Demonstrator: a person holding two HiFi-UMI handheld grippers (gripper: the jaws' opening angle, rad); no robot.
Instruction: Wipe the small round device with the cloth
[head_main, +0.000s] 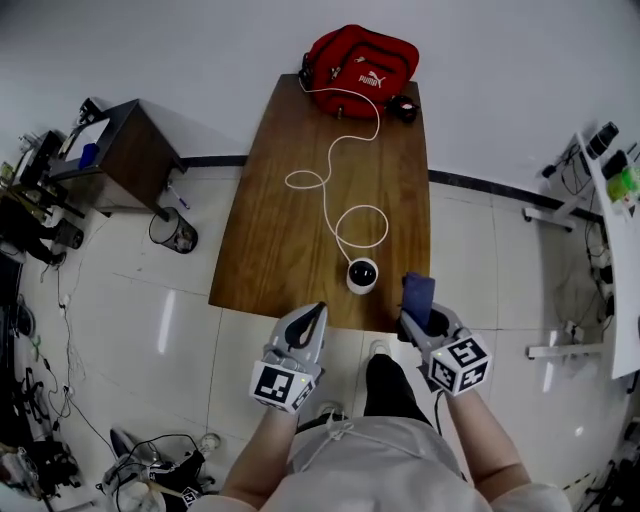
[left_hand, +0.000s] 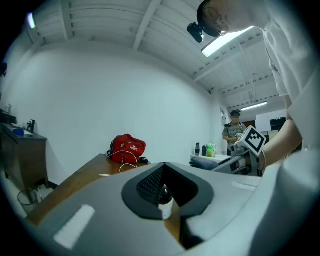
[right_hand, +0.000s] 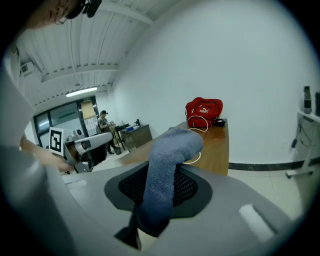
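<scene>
The small round device (head_main: 362, 275), white with a dark face, stands near the front edge of the wooden table (head_main: 280, 250), and a white cable (head_main: 340, 170) runs from it. My left gripper (head_main: 317, 312) hovers over that front edge, left of the device and apart from it, jaws shut and empty. In the left gripper view the device (left_hand: 165, 204) shows just beyond the closed jaws of the left gripper (left_hand: 164, 176). My right gripper (head_main: 415, 318) is shut on a blue cloth (head_main: 418, 293), right of the device. The cloth (right_hand: 170, 165) sticks up past the pads.
A red bag (head_main: 360, 58) and a small black item (head_main: 403, 108) lie at the table's far end. A dark side cabinet (head_main: 125, 150) and a bin (head_main: 175, 232) stand to the left, and a white desk (head_main: 620, 250) to the right. A person (left_hand: 232, 132) stands in the background.
</scene>
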